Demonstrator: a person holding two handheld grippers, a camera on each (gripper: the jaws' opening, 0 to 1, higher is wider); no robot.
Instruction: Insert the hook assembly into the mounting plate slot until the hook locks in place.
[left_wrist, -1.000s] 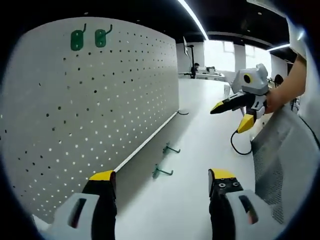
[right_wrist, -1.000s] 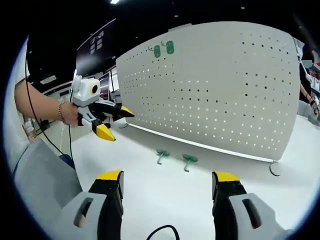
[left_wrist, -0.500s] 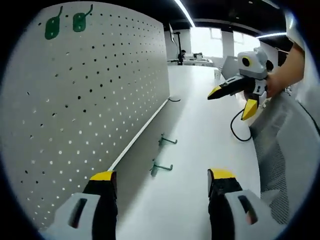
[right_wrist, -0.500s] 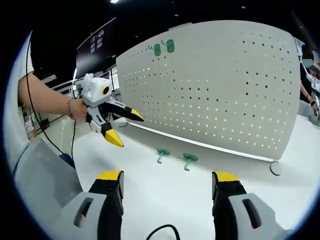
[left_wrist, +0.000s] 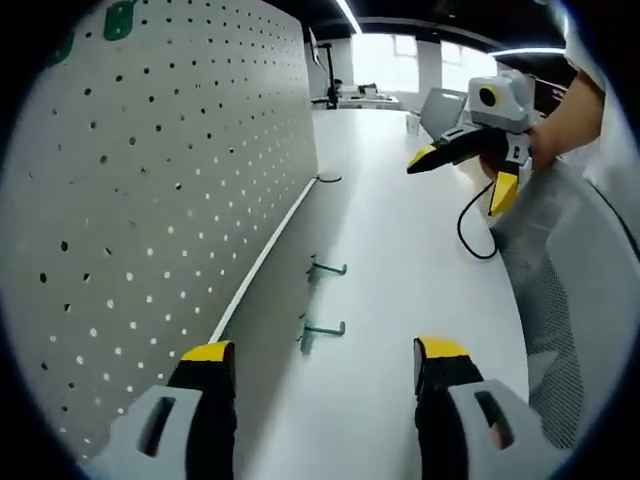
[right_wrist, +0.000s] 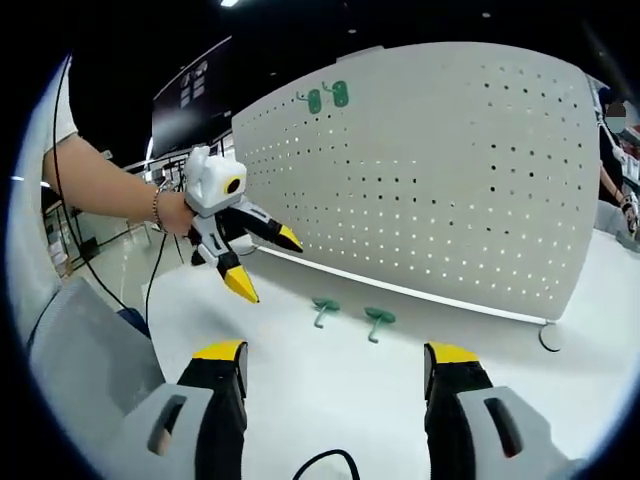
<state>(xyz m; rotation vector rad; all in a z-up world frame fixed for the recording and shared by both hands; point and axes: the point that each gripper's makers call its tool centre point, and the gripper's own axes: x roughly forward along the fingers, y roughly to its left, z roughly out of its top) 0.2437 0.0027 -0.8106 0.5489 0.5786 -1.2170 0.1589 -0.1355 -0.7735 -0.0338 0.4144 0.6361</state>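
Note:
Two green hooks lie on the white table in front of the pegboard: near hook (left_wrist: 318, 331) and far hook (left_wrist: 324, 268) in the left gripper view, left hook (right_wrist: 323, 309) and right hook (right_wrist: 378, 320) in the right gripper view. The white pegboard (right_wrist: 440, 180) carries two mounted green hooks (right_wrist: 327, 98) at its top corner. My left gripper (left_wrist: 325, 355) is open and empty, close to the near hook; it appears as the left gripper (right_wrist: 266, 262) in the right gripper view. My right gripper (right_wrist: 336, 355) is open and empty, also seen as the right gripper (left_wrist: 462, 170) held above the table.
A black cable (left_wrist: 470, 228) loops on the table at the right. A grey mesh surface (left_wrist: 560, 330) lies at the right edge. The pegboard's round foot (right_wrist: 550, 338) rests at its end. Desks and a monitor (left_wrist: 325, 80) stand far back.
My left gripper has moved closer to the pegboard and the hooks on the table. In the right gripper view it has come rightward. The hooks have not moved.

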